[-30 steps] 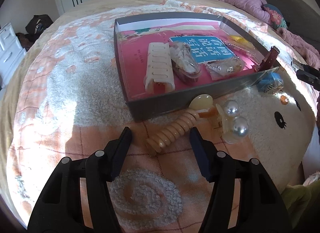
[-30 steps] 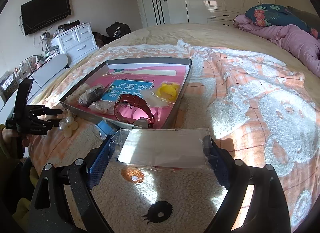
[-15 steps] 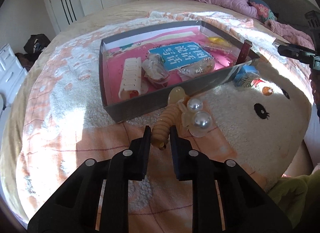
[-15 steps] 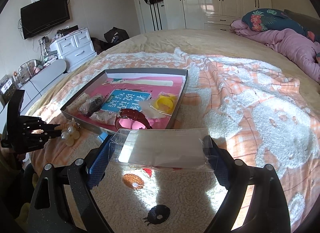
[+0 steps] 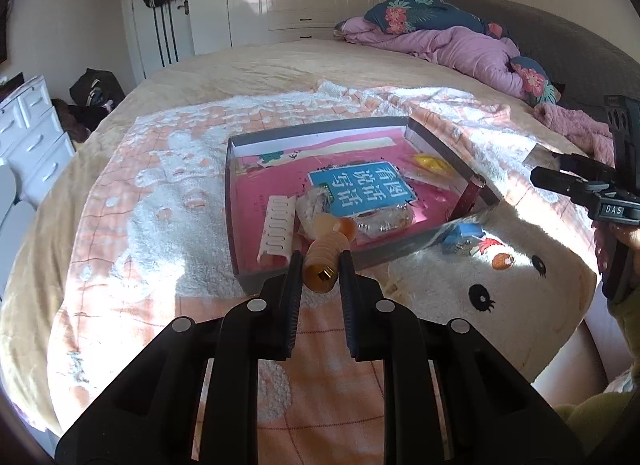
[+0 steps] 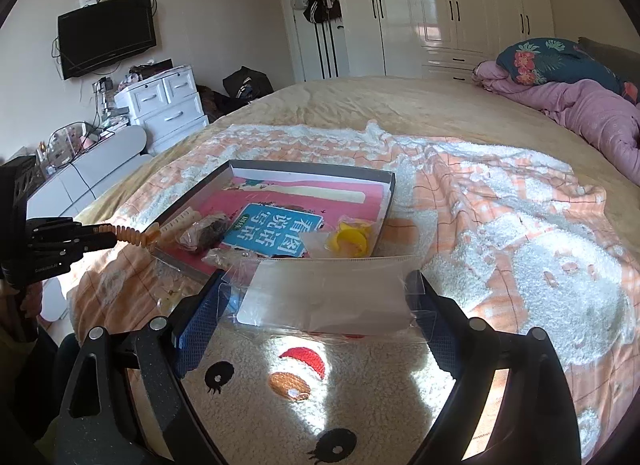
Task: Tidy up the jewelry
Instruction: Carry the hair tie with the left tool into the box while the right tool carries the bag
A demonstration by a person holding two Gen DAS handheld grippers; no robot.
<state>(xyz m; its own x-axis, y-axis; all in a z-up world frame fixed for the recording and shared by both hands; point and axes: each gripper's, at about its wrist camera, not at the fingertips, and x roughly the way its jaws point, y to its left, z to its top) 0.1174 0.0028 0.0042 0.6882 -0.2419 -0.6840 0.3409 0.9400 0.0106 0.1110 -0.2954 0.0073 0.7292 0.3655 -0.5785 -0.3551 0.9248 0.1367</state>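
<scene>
Several pieces already lie in the grey tray [image 5: 236, 201] while the left gripper [image 5: 319, 265] pinches a ribbed amber hair clip [image 5: 322, 261] above the blanket and the right gripper [image 6: 320, 305], spread wide, holds a clear plastic bag [image 6: 320, 293] waiting to be filled.

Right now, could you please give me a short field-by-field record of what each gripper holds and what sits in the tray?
left gripper: shut on the end of a ribbed orange hair clip, lifted off the blanket
right gripper: jaws wide, clear bag spanning between the pads
tray: grey, on the blanket
tray contents: blue book, white comb clip, yellow item, small packets
tray rim: red strap leaning on it
</scene>
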